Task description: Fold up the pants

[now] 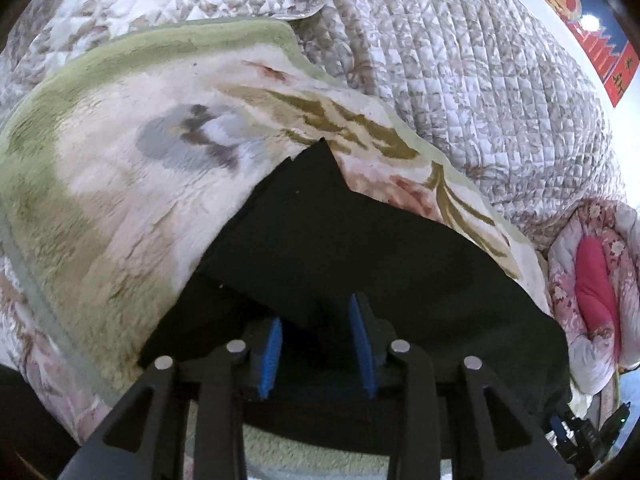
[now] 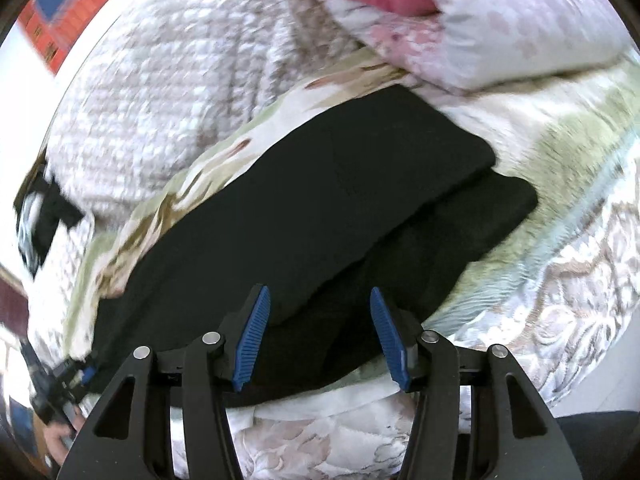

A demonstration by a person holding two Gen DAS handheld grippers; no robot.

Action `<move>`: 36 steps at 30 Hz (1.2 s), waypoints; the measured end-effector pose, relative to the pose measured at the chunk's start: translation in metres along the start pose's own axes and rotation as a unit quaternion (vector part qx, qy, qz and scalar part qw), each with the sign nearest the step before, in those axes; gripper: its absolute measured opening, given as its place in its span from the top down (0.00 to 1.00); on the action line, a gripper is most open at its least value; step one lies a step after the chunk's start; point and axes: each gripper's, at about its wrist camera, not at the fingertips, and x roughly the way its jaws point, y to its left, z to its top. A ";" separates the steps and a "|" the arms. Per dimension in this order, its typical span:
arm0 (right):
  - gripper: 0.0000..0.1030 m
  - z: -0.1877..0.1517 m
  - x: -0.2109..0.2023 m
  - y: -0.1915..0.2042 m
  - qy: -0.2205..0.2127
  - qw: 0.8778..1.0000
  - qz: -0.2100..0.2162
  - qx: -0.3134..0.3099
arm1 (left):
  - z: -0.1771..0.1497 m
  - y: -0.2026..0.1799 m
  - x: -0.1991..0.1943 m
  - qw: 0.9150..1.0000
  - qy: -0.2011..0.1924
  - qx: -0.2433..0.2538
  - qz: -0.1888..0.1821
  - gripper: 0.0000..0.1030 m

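The black pants (image 1: 340, 240) lie folded in layers on a cream and green floral blanket (image 1: 120, 184). My left gripper (image 1: 316, 320) is open just above the near edge of the pants, with a folded edge of the fabric between its blue pads (image 1: 272, 352). In the right wrist view the pants (image 2: 320, 200) run as a long folded band across the blanket (image 2: 560, 140). My right gripper (image 2: 320, 312) is open and empty over the near edge of the pants. The other gripper (image 2: 60, 384) shows at the far left end.
A quilted grey-white bedspread (image 1: 460, 80) covers the bed behind the blanket. A pink floral pillow or duvet (image 1: 596, 280) lies at the right; it also shows in the right wrist view (image 2: 480, 20). A red and blue poster (image 1: 580, 8) hangs on the wall.
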 end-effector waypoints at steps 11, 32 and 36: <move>0.49 0.024 0.001 -0.010 -0.028 0.999 -0.007 0.044 | 0.003 -0.011 0.007 0.999 -0.002 0.033 0.021 0.89; 0.95 0.066 -0.044 -0.015 -0.103 0.991 0.001 0.081 | 0.012 -0.017 -0.043 0.998 -0.043 0.047 0.008 0.96; 0.95 0.056 -0.039 -0.034 -0.072 0.992 -0.040 0.098 | 0.000 -0.008 -0.038 0.998 -0.021 0.049 0.020 0.96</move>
